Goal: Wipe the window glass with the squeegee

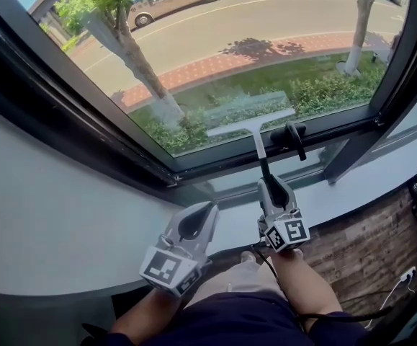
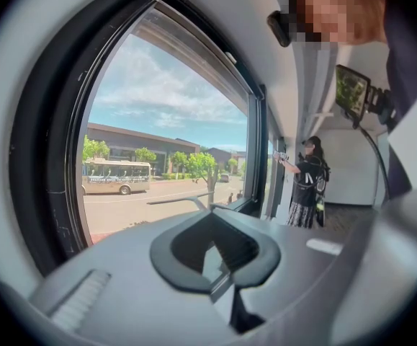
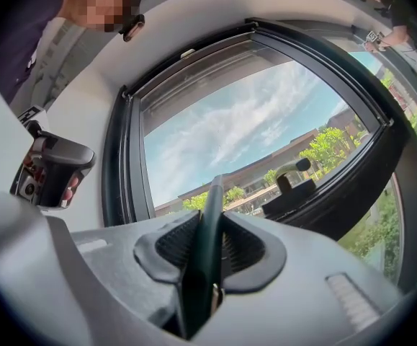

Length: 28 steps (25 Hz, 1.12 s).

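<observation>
The squeegee [image 1: 251, 123] has a white blade lying against the lower part of the window glass [image 1: 230, 42], just above the dark bottom frame. Its dark handle runs down into my right gripper [image 1: 269, 187], which is shut on it. In the right gripper view the handle [image 3: 209, 222] stands between the ribbed pads, gripper [image 3: 209, 254] pointing up at the pane. My left gripper [image 1: 196, 220] hangs lower left of the squeegee, apart from it, shut with nothing between its pads. In the left gripper view [image 2: 212, 247] the blade [image 2: 176, 199] shows as a thin grey bar ahead.
A black window handle [image 1: 292, 137] sticks out of the bottom frame just right of the squeegee shaft. The white sill [image 1: 366, 186] runs below the frame. Wood floor with cables and a white plug [image 1: 407, 272] lies right. Another person [image 2: 307, 182] stands farther along the window.
</observation>
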Tool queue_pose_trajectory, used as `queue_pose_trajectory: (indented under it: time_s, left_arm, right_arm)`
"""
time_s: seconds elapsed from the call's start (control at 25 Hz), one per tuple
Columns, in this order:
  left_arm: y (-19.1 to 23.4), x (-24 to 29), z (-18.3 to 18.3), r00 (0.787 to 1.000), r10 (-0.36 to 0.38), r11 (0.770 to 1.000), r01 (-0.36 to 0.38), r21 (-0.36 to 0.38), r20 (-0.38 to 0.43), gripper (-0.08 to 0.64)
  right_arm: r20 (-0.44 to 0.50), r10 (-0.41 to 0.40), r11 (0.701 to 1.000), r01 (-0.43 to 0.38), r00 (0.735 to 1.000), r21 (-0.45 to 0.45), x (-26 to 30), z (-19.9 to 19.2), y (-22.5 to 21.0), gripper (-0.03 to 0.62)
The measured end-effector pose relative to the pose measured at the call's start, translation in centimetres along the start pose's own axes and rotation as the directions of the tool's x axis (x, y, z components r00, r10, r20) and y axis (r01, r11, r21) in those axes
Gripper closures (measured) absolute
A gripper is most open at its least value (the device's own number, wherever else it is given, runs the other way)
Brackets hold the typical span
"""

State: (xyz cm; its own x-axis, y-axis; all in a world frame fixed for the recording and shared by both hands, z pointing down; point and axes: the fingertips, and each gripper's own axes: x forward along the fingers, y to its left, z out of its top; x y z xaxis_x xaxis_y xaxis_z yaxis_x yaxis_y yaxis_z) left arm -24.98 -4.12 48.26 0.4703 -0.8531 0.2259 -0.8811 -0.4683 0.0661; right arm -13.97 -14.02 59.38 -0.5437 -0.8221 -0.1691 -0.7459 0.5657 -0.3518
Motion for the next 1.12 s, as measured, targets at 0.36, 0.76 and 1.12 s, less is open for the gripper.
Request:
queue_pose_trajectory:
  time_s: [0.36, 0.76, 1.12]
  left_arm:
    - [-0.2, -0.5, 0.2, 0.999, -0.019, 0.997, 0.022, -0.071, 0.037, 0.557]
    - [2.2, 0.3, 0.8, 0.991, 0.009, 0.990, 0.010, -0.138, 0.133, 0.557]
    - [3.2, 2.0, 0.9, 0.993, 0.078, 0.992, -0.068, -0.107, 0.086, 0.557]
  right_arm:
    - [-0.130, -0.030, 1.000, 0.028, 0.991, -0.010, -1.3, -3.0, -0.7, 0.489]
    - [-0.219, -0.026, 1.000, 0.028, 0.975, 0.004, 0.1, -3.8, -1.4, 0.489]
    - [-0.173, 0.113, 0.993, -0.116, 0.978, -0.007, -3.9, 0.4, 1.4, 0.488]
